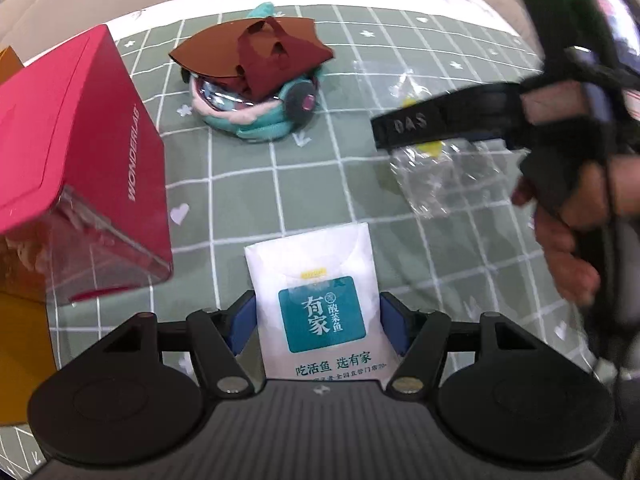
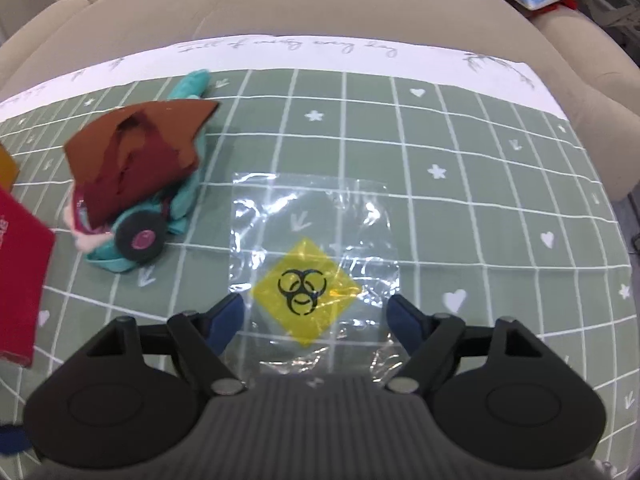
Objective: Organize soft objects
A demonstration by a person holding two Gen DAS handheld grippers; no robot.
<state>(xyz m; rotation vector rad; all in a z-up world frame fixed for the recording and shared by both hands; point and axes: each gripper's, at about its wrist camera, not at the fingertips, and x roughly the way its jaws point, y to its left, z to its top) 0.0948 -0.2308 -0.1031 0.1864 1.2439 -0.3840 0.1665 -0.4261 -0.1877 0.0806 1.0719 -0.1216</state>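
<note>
A white tissue packet point(image 1: 316, 280) with a teal label sits upright between my left gripper's point(image 1: 318, 314) blue pads, which press on both its side edges. A clear plastic bag point(image 2: 312, 240) with a yellow biohazard label lies flat on the green checked cloth point(image 2: 460, 208). My right gripper point(image 2: 314, 312) hovers over the bag's near edge, its jaws wide open and holding nothing. In the left wrist view the same bag point(image 1: 432, 176) lies crumpled under the right gripper's black finger point(image 1: 404, 124), held by a person's hand point(image 1: 568, 248).
A teal plush toy point(image 1: 260, 120) topped with brown and maroon felt pieces point(image 1: 260, 56) lies at the back left, also in the right wrist view point(image 2: 136, 208). A red box point(image 1: 80, 152) with a clear end stands at left. A beige sofa point(image 2: 320, 0) borders the cloth.
</note>
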